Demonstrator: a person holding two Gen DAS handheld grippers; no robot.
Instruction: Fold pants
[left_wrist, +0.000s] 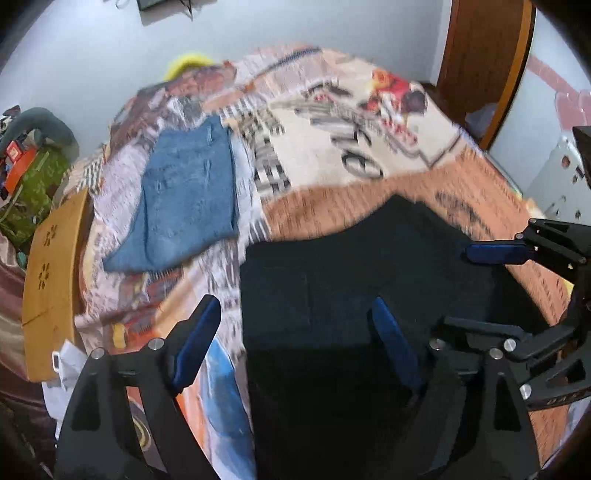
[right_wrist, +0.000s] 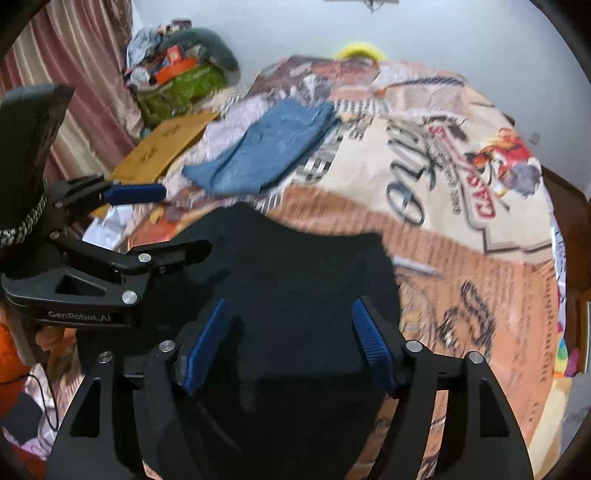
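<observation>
Right claw (right_wrist: 288, 343) spread wide over black pants (right_wrist: 295, 266).

Motion blur smears the print on the bedspread (left_wrist: 332, 140) beyond the dark pants (left_wrist: 332, 295), whose near end runs off both pictures' bottom edges, folds indistinguishable.

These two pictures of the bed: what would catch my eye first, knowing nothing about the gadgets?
Probably the dark pants spread on the near part of the bed, with open blue-padded grippers over them: the right gripper and the left gripper. Next, the loud printed bedspread, and the folded blue jeans lying on its far left.
</observation>
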